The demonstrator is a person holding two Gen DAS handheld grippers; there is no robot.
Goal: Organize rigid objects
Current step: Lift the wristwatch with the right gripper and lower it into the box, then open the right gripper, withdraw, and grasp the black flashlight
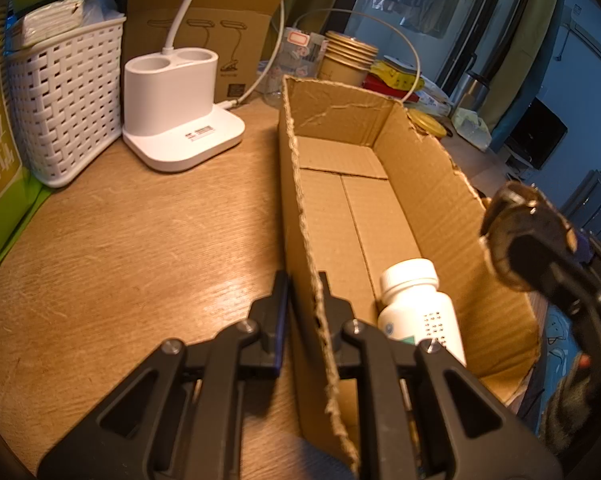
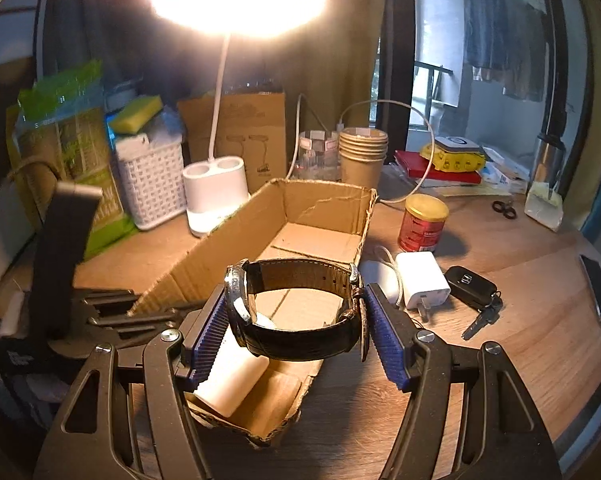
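Two tongs at work. Left tongs are clamped shut on the near side wall of the cardboard box, one finger outside, one inside, steadying it on the counter. Right tongs grip a wristwatch across its closed loop: watch face against the left blue pad, buckle side against the right pad, black leather strap spanning between.

Step in hand, as judged: carry the watch over the box and set it inside. To do it well, keep the left grip steady so the torn wall does not fold; bring the watch over the bare floor beyond the white pill bottle, which lies at the near end of the box; lower until the strap is close to the cardboard before opening, so the face does not drop hard.

Position: in the right wrist view the watch hangs above the near end of the box, roughly over the bottle, not touching either. Charger plug, car key and red tin lie on the counter to the right, outside the box.
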